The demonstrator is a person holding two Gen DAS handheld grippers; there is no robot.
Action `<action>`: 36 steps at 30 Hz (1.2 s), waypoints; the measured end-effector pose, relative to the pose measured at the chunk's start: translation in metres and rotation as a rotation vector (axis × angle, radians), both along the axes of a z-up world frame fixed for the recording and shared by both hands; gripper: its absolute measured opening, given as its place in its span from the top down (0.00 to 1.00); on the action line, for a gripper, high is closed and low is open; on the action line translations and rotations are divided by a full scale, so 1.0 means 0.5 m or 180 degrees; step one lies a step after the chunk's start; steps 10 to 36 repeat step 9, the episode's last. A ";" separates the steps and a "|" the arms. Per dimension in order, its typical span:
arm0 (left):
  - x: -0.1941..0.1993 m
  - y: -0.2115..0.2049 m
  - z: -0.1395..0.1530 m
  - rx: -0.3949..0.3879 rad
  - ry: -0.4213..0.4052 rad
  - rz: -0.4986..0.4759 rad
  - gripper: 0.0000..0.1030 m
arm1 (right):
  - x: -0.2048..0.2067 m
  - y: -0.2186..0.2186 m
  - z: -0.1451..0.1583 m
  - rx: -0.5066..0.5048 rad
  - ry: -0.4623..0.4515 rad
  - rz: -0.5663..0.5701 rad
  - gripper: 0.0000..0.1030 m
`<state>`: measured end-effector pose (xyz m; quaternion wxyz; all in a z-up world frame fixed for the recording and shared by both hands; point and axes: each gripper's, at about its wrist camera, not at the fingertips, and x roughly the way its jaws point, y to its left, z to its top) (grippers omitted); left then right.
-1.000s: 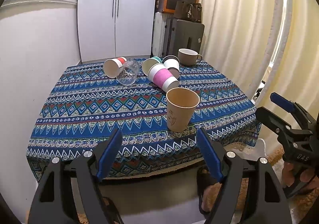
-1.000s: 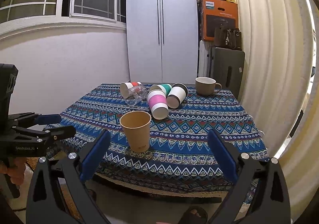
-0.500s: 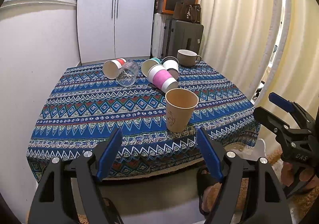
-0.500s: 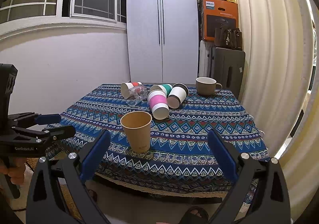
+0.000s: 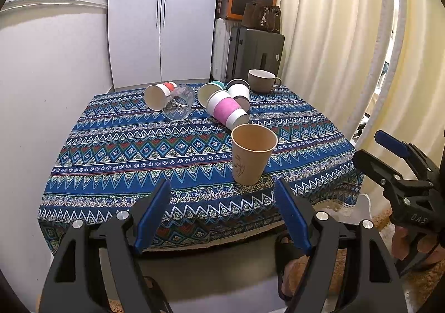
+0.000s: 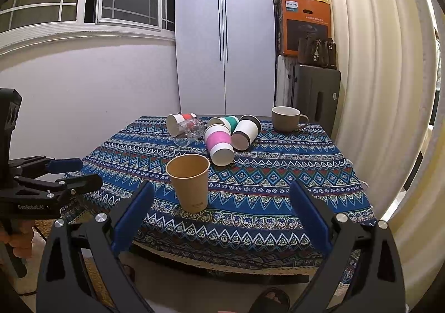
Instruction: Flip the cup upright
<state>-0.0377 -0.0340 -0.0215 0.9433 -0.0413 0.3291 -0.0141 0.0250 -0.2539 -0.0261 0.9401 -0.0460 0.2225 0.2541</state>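
Note:
A brown paper cup point(image 5: 251, 154) stands upright near the front edge of the table; it also shows in the right wrist view point(image 6: 190, 182). Behind it several cups lie on their sides: a pink-banded cup point(image 5: 226, 112), a red-banded cup point(image 5: 159, 94), a clear glass point(image 5: 179, 105), a teal cup point(image 5: 208, 90) and a dark-rimmed white cup point(image 5: 239, 91). My left gripper point(image 5: 222, 212) is open and empty, in front of the table edge. My right gripper point(image 6: 221, 218) is open and empty, also short of the table.
A brown mug point(image 5: 261, 80) stands upright at the back right. The table has a blue patterned cloth point(image 5: 125, 151). A white wall is left, a cabinet and suitcase point(image 5: 257, 54) behind, curtains point(image 5: 333, 34) right.
Both grippers drifted slightly; the view of the table shifted a little. The cups have not moved.

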 end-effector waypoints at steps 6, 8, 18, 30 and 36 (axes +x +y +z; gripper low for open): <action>-0.003 0.000 0.002 0.0002 -0.0021 0.0007 0.27 | -0.001 0.001 0.001 -0.0010 -0.0016 0.0004 0.07; -0.004 0.001 0.002 0.0000 -0.0028 0.0007 0.27 | 0.000 0.000 0.000 -0.0009 -0.0016 0.0002 0.07; -0.004 0.001 0.003 -0.0003 -0.0032 0.0008 0.27 | -0.001 0.000 0.000 -0.0003 -0.0016 0.0003 0.07; -0.004 0.001 0.003 -0.0003 -0.0032 0.0008 0.27 | -0.001 0.000 0.000 -0.0003 -0.0016 0.0003 0.07; -0.004 0.001 0.003 -0.0003 -0.0032 0.0008 0.27 | -0.001 0.000 0.000 -0.0003 -0.0016 0.0003 0.07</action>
